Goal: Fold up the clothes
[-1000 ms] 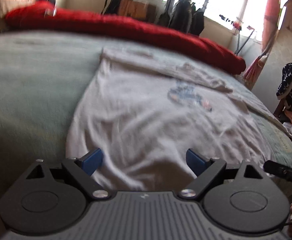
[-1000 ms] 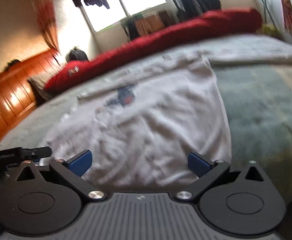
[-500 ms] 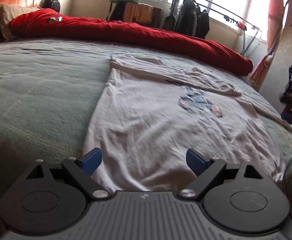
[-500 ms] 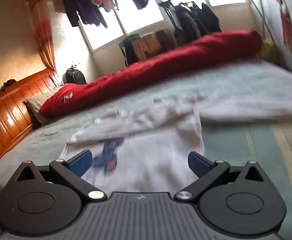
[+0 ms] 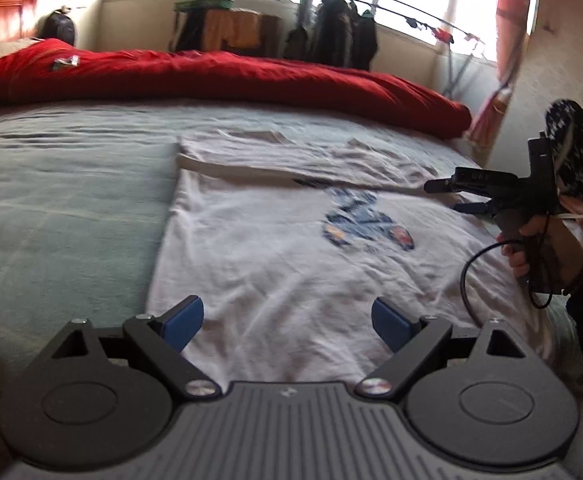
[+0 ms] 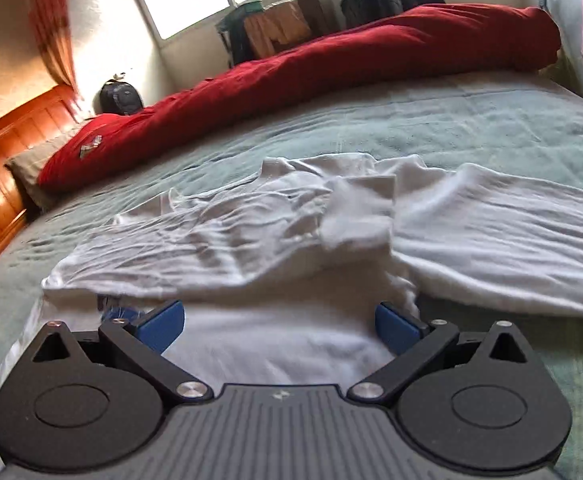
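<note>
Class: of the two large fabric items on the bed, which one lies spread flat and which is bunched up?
The white T-shirt lies spread flat on the green bedcover; the red duvet is bunched along the far edge.

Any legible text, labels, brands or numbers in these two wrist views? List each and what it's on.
Nothing can be read with certainty.
Pale lettering on the side of the right claw, left wrist view: too blurred to read.
Blue print on the white T-shirt: a picture; any lettering in it is too blurred.
Small mark on the left claw housing: an emblem, not letters.
Small item on the red duvet: too small to read.
</note>
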`<state>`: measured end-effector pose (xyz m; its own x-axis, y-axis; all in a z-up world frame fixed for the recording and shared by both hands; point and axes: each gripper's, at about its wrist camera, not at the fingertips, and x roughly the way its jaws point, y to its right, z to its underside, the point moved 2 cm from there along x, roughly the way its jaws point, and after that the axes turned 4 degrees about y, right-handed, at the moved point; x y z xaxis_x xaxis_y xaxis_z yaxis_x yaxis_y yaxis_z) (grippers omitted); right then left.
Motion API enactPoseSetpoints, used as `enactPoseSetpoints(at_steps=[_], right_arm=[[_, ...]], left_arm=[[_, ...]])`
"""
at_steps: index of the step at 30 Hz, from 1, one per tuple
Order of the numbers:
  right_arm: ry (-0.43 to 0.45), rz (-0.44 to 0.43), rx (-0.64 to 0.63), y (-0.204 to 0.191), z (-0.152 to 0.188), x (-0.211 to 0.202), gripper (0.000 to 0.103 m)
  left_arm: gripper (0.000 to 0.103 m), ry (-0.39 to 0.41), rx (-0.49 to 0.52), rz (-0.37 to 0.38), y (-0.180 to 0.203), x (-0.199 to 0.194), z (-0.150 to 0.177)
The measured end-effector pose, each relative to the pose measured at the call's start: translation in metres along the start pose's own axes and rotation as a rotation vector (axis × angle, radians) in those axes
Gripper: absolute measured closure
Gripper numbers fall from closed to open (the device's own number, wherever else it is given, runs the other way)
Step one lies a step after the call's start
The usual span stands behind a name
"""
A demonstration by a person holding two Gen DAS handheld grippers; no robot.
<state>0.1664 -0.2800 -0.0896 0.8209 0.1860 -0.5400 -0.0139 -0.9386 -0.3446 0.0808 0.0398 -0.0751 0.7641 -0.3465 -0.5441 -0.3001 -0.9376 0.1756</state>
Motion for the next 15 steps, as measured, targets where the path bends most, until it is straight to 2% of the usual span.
enactPoseSetpoints(at_steps=[5,9,11,15], right_arm=[[-0.038,-0.03,-0.029,0.008,0.012,-0.02,0.0],[-0.077,-0.021,-0.078,-0.007,0.003,-0.026,0.0],[-0.076,-0.045,-0.095,-0.018,-0.002,-0.024,0.0],[-0.116,-0.022,-0.158,-0.035,0.0,-0.005,0.0]], left_arm=[[0.012,-0.035,0.056,0.049,0.014,0.014,-0.001],[0.012,-0.083,0.15,0.076,0.03,0.024,0.001],[0.012,-0.096,0.204,0.076,0.037,0.027,0.001],[0.011,-0.125,0.271,0.075,0.043,0.031,-0.003]])
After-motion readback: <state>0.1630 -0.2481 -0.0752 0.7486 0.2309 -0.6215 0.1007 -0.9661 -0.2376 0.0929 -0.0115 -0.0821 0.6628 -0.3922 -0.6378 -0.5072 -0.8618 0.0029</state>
